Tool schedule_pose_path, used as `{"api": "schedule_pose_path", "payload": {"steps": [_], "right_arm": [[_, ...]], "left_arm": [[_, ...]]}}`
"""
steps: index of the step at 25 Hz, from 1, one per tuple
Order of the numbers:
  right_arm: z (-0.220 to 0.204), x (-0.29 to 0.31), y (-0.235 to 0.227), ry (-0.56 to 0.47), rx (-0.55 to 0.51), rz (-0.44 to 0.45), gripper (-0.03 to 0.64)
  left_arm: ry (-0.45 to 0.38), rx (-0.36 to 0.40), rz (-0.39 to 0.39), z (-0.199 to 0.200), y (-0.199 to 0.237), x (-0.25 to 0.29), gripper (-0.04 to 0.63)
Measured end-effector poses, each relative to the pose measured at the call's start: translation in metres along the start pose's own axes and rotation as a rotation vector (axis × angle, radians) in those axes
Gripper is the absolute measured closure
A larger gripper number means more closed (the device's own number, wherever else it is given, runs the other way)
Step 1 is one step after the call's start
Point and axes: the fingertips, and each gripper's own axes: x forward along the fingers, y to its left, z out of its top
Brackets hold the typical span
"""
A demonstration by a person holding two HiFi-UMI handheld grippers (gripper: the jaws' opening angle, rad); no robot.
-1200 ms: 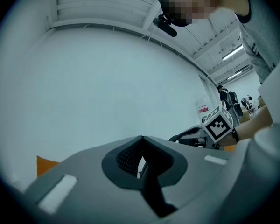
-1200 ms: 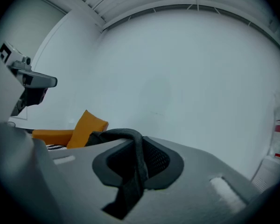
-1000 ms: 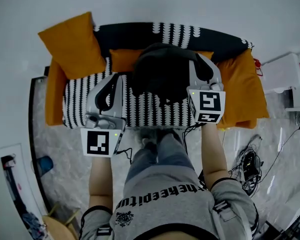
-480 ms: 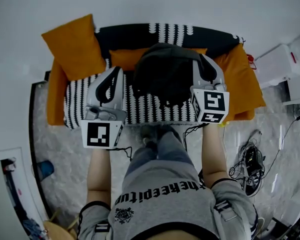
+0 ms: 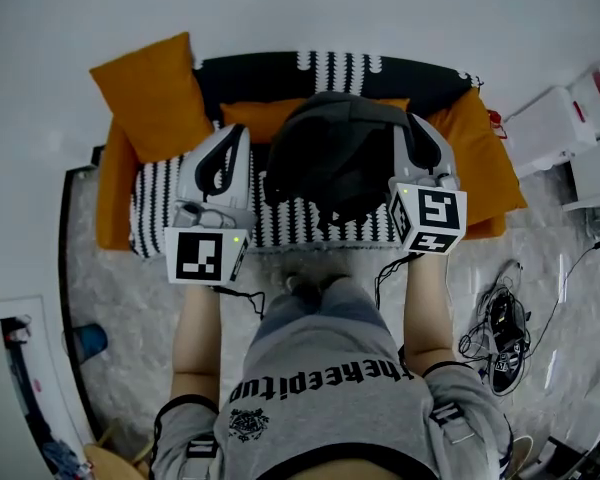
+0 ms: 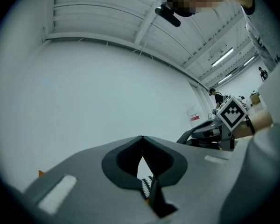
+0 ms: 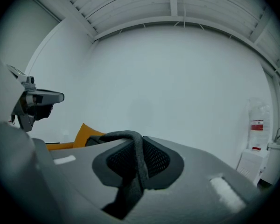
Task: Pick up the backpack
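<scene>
The right gripper [image 7: 139,146] is clamped on a dark strap [image 7: 129,137] of the black backpack [image 5: 330,158], which hangs between both grippers over the striped sofa [image 5: 160,203]. The left gripper [image 6: 141,143] has its jaws together. Lift both sides evenly with a firm pinch. Orange cushions [image 5: 150,93] flank the sofa, a white wall [image 5: 380,8] stands beyond it, and cables [image 5: 495,323] lie on the marbled floor [image 5: 130,308] at the right.

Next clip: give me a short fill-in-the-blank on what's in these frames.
1. The right gripper is shut on a dark ___ of the backpack.
2. The backpack hangs over a sofa with ___ cushions.
3. The sofa's cover is striped black and ___.
Missing: strap; orange; white.
</scene>
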Motion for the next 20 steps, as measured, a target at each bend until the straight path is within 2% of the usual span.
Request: {"api": "schedule_pose_path", "payload": {"steps": [4,12,20], "right_arm": [[0.007,-0.01,0.0,-0.015,0.009,0.006,0.575],[0.022,-0.036,-0.007,-0.045,0.021,0.027,0.574],[0.031,-0.064,-0.019,-0.074,0.022,0.046,0.574]], "left_arm": [[-0.014,0.002,0.001,0.008,-0.004,0.0,0.575],[0.021,0.014,0.016,0.018,-0.025,-0.007,0.575],[0.0,0.022,0.052,0.036,-0.047,-0.021,0.575]]}}
